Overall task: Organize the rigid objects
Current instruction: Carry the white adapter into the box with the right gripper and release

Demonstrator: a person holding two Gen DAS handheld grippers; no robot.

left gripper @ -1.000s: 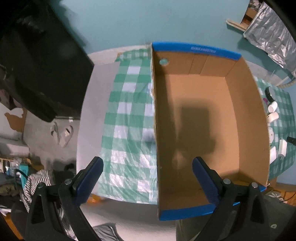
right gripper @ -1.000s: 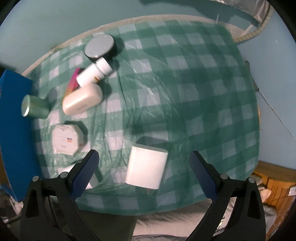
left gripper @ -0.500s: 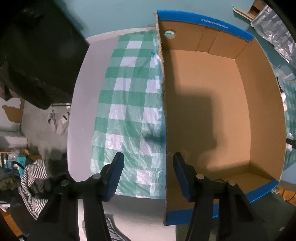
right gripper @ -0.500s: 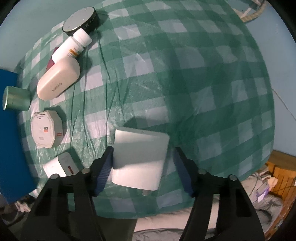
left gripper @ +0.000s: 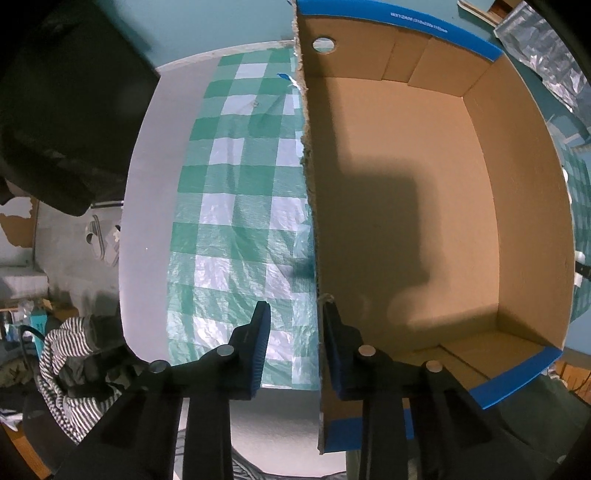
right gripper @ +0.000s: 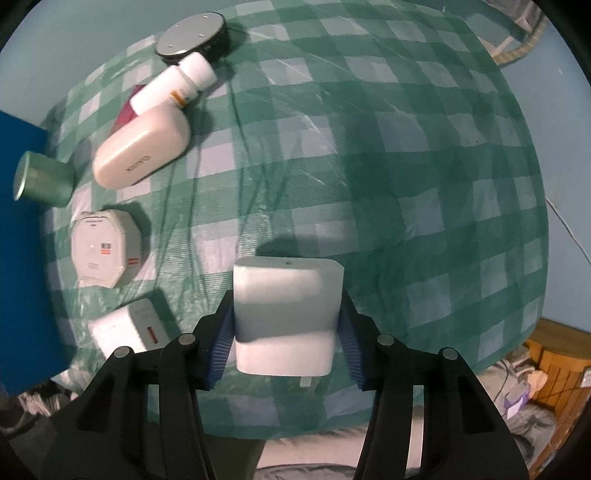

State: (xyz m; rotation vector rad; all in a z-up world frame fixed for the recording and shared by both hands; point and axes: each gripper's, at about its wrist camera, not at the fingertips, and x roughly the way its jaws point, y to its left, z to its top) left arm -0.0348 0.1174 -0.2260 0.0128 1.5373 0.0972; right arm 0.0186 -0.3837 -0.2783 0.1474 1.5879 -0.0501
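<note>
1. Between my right gripper's [right gripper: 286, 332] blue pads sits the white charger [right gripper: 286, 295], near the cloth's near edge; my jaws are closing and the pads already press both its flanks, so I judge the grip made, ready for lifting.
2. Left of it lie the rest to sort: a small adapter [right gripper: 129, 328], an octagonal box [right gripper: 105, 253], a cream case [right gripper: 142, 147], a pill bottle [right gripper: 173, 88], a grey puck [right gripper: 190, 35] at the far side, and a green cap [right gripper: 42, 181] next to a blue box wall [right gripper: 22, 221].
3. My left gripper [left gripper: 297, 343] straddles the left wall of the cardboard box [left gripper: 406, 184]; its jaws are closing, the right pad against the inside face, a gap showing at the left pad. I judge this is to steady the box while things go in.
4. That box is empty, brown inside, blue-taped at the rim.
5. Everything rests on a green-and-white checked cloth [right gripper: 369, 147] under clear plastic, over a pale table [left gripper: 147, 184].
6. Beyond are teal walls, striped fabric [left gripper: 62, 354] and floor clutter.
</note>
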